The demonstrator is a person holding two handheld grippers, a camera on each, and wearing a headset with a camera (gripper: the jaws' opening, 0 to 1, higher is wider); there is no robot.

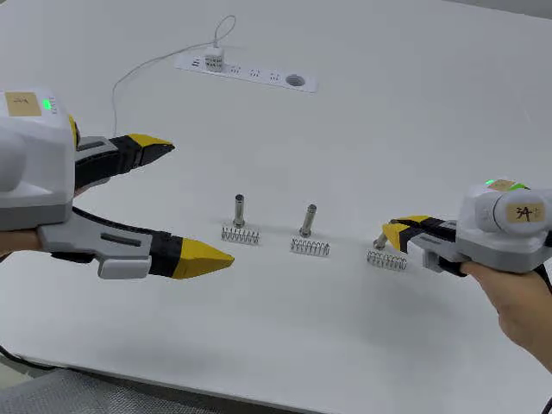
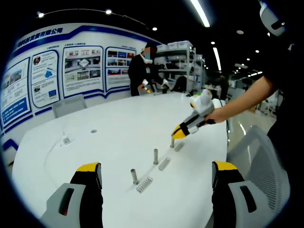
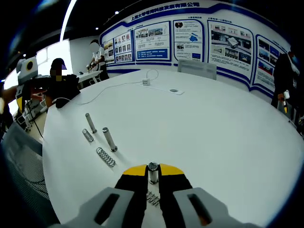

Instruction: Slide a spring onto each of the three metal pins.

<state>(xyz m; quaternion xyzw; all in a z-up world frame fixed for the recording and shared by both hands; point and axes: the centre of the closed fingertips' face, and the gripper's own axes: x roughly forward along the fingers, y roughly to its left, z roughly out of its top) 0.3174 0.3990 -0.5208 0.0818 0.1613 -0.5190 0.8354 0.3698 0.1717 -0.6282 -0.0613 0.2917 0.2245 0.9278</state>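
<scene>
Yellow-tipped right gripper (image 1: pixel 392 233) is clamping the rightmost pin (image 3: pixel 153 173) (spring (image 1: pixel 385 260) lying alongside) while left gripper (image 1: pixel 203 202) is hovering wide open.

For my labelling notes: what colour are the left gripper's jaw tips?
Yellow, on black jaws; the head view shows the left gripper best.

Lab showroom, judging by wall display boards (image 3: pixel 190 40) and shelves (image 2: pixel 180 57).
</scene>
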